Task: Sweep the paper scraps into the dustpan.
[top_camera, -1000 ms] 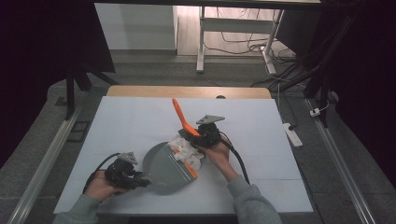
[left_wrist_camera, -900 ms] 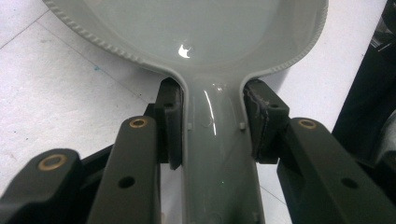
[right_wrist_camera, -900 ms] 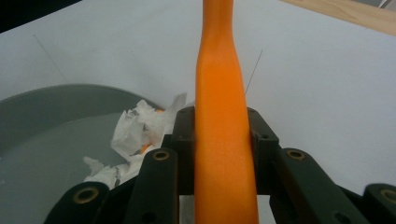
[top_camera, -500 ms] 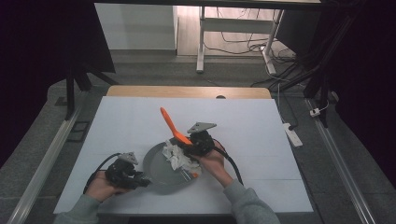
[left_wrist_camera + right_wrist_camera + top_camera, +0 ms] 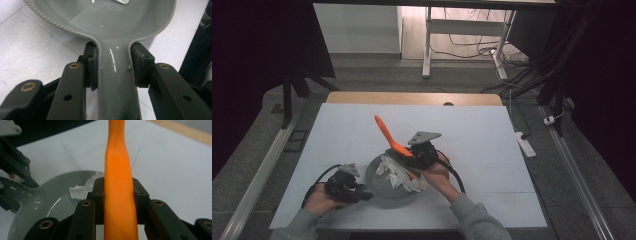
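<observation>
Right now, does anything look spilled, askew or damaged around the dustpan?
Nothing is spilled: the white paper scraps lie inside the grey dustpan. One oddity: in the left gripper view, the pad pressing the dustpan's handle looks chipped and ragged along its edge. The orange brush stands tilted, held that way.

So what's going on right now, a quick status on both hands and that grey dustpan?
Left gripper shut on dustpan handle. Right gripper shut on orange brush handle. White paper scraps in the pan. Nothing in the way.
</observation>
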Demonstrator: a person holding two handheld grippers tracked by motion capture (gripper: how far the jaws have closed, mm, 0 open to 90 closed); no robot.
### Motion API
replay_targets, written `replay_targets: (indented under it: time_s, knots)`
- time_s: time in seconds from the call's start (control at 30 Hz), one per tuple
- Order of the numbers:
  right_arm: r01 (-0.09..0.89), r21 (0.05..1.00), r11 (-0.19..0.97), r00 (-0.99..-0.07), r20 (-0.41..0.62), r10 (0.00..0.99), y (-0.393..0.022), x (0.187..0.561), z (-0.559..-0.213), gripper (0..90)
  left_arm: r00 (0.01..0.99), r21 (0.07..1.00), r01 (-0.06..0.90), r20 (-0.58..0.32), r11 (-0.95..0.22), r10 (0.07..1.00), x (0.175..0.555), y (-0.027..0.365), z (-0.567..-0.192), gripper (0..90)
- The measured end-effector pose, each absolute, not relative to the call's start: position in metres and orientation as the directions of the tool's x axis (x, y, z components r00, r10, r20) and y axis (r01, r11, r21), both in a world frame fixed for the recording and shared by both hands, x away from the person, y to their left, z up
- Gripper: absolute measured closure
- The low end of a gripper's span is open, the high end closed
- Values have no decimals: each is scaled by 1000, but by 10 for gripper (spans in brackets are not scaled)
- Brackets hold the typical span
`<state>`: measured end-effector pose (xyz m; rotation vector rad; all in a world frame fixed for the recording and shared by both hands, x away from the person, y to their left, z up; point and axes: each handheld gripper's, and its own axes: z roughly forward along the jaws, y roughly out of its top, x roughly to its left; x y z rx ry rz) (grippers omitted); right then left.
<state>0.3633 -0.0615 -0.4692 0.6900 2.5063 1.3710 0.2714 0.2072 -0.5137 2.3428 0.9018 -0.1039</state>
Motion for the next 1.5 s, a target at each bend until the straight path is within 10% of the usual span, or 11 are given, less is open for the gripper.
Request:
replay_targets:
  time_s: [0.53, 1.5]
  knots:
    - [372, 854, 362, -753, 50, 656, -111, 396, -462, 700, 764, 522, 629, -282, -576, 580, 271, 208, -514, 613]
    - [428, 757, 494, -749, -8, 662, -75, 423, -495, 701, 766, 522, 628, -283, -577, 577, 272, 207, -513, 614]
